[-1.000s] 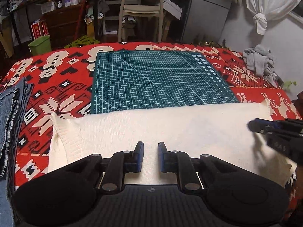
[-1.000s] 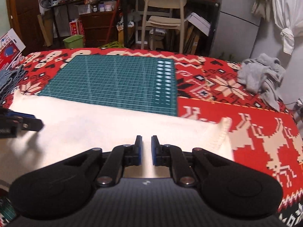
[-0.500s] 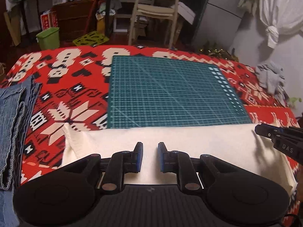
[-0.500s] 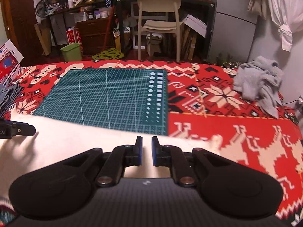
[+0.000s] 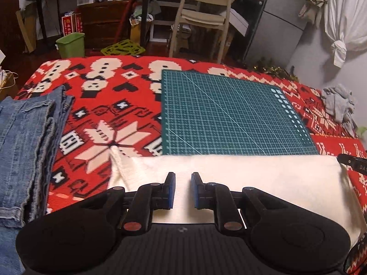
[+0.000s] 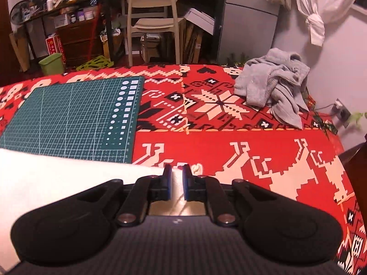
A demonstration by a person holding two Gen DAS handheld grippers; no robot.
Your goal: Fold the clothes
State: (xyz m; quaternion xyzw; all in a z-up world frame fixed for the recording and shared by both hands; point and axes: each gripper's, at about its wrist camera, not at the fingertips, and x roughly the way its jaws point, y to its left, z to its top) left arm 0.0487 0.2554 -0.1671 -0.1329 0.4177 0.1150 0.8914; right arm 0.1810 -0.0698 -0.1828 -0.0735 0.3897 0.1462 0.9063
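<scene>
Since the earlier frames the cream-white knitted garment (image 5: 263, 178) has drawn toward me: a wider stretch of the green gridded cutting mat (image 5: 229, 114) now lies bare beyond its far edge, and its ribbed cuff sits just ahead of the right gripper (image 6: 176, 184) rather than off to the side. The garment lies flat across the near part of the red patterned cloth (image 5: 103, 105), its far edge just overlapping the mat.

My left gripper (image 5: 183, 189) has jaws nearly closed, a narrow gap remaining, with white fabric showing between them; I judge it pinches the near hem. The right gripper's jaws stand narrower again, likewise with cloth between the pads.

Handling assessment: the knit is soft, light and limp, likely to stretch and sag between two holds. I would grip at hem corners or the ribbed edges.

Folded blue jeans (image 5: 27, 137) lie left; a crumpled grey garment (image 6: 275, 84) waits far right.
</scene>
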